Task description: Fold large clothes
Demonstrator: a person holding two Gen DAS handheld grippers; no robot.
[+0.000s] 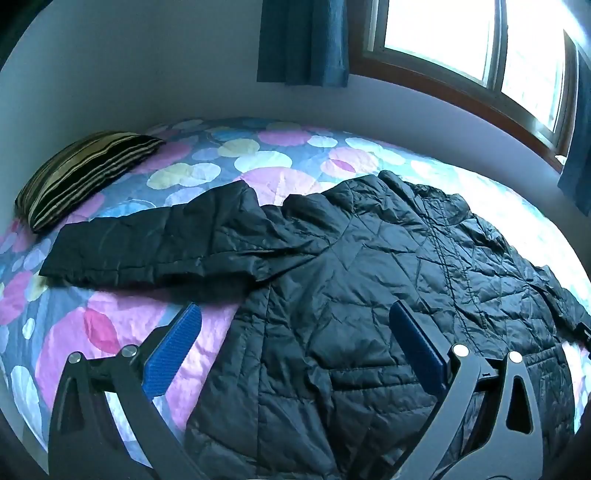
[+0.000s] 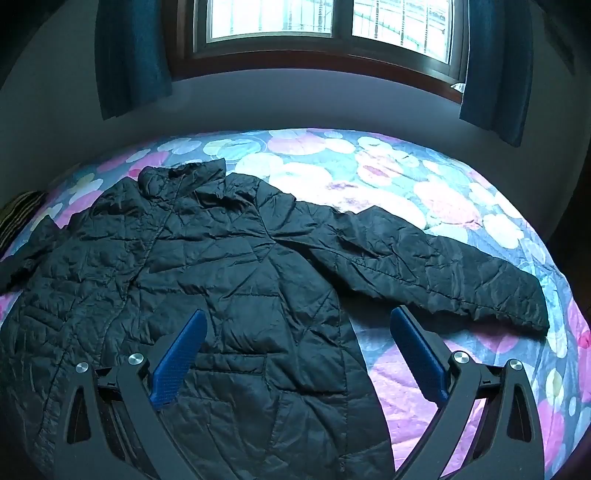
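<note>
Black quilted jacket (image 1: 369, 280) spread flat on the dotted bedspread (image 1: 122, 332), sleeves out.

Left wrist view: left gripper (image 1: 295, 325) spread wide, holding nothing, over the jacket's edge. Right wrist view: right gripper (image 2: 299, 328) same deal, wide and empty above the jacket (image 2: 207, 280).

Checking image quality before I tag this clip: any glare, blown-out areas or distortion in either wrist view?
Left wrist view: window blown out, washing out the bedspread beneath it; black jacket detail stays readable. Right wrist view: window overexposed, the room dim and bluish, jacket quilting visible. Both: strong fisheye bending and dark corner vignette.
</note>
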